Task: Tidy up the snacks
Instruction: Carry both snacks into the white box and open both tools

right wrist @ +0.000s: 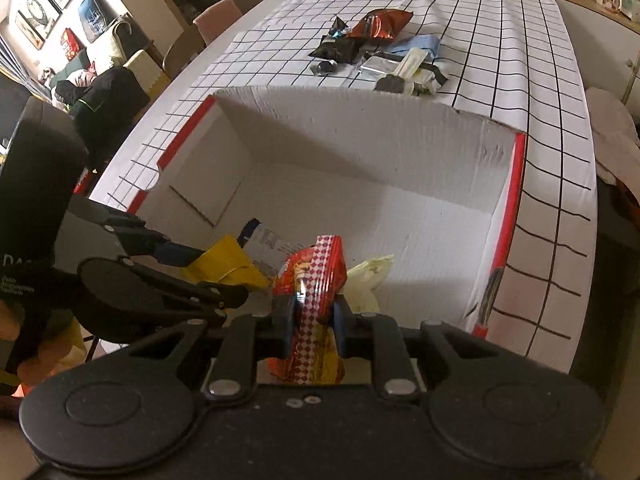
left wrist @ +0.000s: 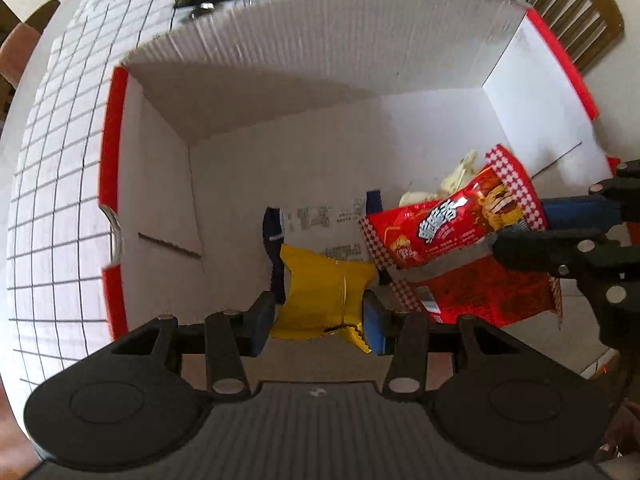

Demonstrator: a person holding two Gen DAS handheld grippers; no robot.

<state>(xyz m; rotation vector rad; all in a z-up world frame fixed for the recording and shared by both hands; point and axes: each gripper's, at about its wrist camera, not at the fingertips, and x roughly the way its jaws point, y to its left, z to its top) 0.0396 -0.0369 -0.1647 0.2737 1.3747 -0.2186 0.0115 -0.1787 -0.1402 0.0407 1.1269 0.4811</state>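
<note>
Both wrist views look down—close—into the same box (left wrist: 280, 92).

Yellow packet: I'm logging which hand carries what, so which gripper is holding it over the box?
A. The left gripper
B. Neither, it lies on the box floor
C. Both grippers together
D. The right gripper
A: the left gripper is shut on the yellow packet above the box, while the right gripper is shut on the red packet.

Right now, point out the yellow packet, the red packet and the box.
yellow packet (left wrist: 324, 296), left wrist view, middle of its crumpled face.
red packet (right wrist: 316, 280), right wrist view, upper body.
box (right wrist: 360, 136), right wrist view, far inner wall.
</note>
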